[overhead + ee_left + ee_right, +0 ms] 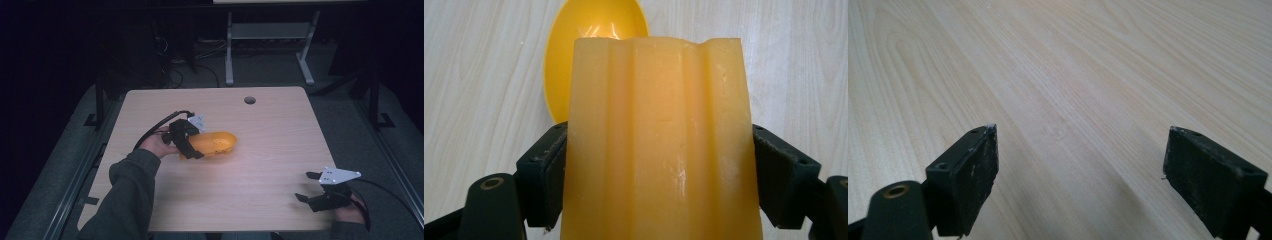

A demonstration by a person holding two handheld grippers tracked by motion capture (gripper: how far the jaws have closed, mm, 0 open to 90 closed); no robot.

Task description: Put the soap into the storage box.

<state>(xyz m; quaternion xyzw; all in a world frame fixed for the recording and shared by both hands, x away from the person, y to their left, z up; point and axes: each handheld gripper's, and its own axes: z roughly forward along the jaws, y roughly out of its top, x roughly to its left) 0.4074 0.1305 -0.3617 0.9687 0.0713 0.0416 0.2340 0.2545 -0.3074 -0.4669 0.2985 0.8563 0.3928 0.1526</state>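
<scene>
A light wooden table [280,150] fills the middle of the frame, with a round cable hole [250,100] near its top edge. Beyond it, at the upper centre, stand the white legs of another desk [229,50] on a grey floor [270,70], and dark cables [172,62] lie at the upper left

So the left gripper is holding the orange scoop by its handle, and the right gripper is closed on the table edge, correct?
Not quite. The right gripper is open and holds nothing, as the right gripper view shows. The left gripper does hold the orange scoop by its handle.
</scene>
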